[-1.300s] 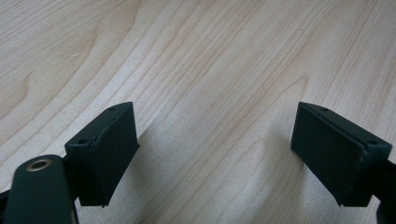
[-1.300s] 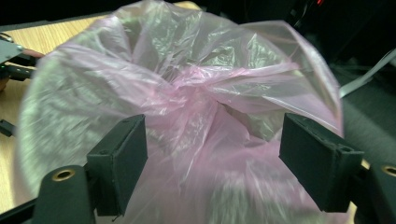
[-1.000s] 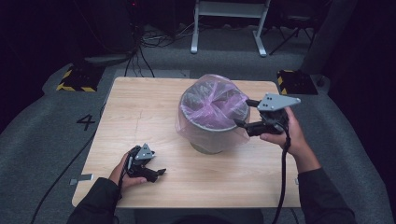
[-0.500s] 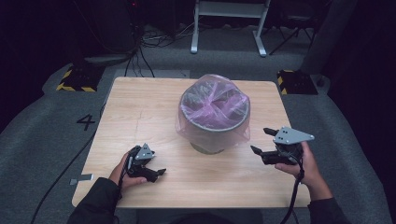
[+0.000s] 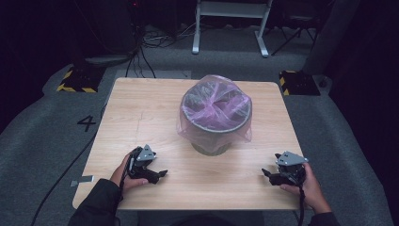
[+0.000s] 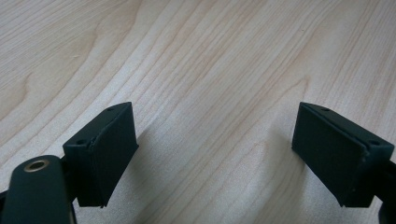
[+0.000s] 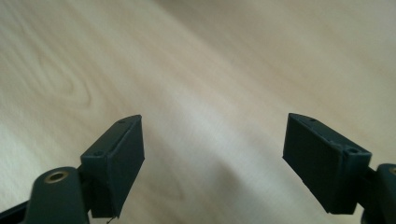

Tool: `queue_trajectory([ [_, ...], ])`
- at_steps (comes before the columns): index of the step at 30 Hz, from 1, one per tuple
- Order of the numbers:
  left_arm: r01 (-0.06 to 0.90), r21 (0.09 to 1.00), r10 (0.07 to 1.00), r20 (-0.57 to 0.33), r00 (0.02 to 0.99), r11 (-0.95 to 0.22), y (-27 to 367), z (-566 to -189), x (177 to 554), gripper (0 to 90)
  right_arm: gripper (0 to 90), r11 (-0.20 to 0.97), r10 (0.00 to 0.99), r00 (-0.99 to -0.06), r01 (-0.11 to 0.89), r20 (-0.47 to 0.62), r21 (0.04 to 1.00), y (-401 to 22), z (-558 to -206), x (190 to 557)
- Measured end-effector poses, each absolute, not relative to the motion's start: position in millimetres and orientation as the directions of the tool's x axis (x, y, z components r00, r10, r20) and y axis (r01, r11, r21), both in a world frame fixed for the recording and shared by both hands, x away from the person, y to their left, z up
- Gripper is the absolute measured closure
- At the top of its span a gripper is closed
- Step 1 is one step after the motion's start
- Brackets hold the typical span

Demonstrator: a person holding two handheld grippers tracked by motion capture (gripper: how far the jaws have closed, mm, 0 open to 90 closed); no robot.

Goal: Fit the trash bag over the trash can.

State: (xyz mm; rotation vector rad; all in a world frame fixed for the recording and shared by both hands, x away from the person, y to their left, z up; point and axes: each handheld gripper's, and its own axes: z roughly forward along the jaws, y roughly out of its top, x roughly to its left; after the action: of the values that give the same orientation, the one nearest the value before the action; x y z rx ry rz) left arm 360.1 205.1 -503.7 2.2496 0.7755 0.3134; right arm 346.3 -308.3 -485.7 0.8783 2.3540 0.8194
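Note:
A grey bin (image 5: 214,141) lined with a clear pinkish plastic bag (image 5: 214,106) stands in the middle of the wooden table (image 5: 141,113). My left gripper (image 5: 162,174) rests on the table near its front left, held in a hand, jaws open over bare wood (image 6: 215,121). My right gripper (image 5: 266,174) sits low at the front right of the table, well clear of the bin, its jaws open with only wood between them (image 7: 212,135).
Grey carpet (image 5: 47,141) with a "4" marked on it surrounds the table. Cables (image 5: 141,52) and a white stand (image 5: 230,19) lie beyond the far edge. Two yellow-and-black blocks (image 5: 75,80) sit on the floor at the table's far corners.
My right gripper has left the bin's right rim and come down toward the person to the table's front right. The left gripper has stayed put.

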Motion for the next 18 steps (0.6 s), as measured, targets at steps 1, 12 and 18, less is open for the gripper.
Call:
queue_trajectory([
  [1,0.436,0.708,0.613,-0.005,0.79,-0.555,205,-504,360,13.7,20.1,0.61,0.706,-0.673,0.418,-0.222,0.673,-311,-491,345],
  [12,0.436,0.708,0.613,-0.005,0.79,-0.555,205,-504,360,13.7,17.9,0.413,0.802,-0.597,0.531,-0.018,0.74,-339,-503,334],
  [18,0.435,0.708,0.612,-0.005,0.791,-0.556,205,-504,360,13.7,16.4,0.399,0.81,-0.586,0.546,-0.004,0.737,-340,-503,335],
])
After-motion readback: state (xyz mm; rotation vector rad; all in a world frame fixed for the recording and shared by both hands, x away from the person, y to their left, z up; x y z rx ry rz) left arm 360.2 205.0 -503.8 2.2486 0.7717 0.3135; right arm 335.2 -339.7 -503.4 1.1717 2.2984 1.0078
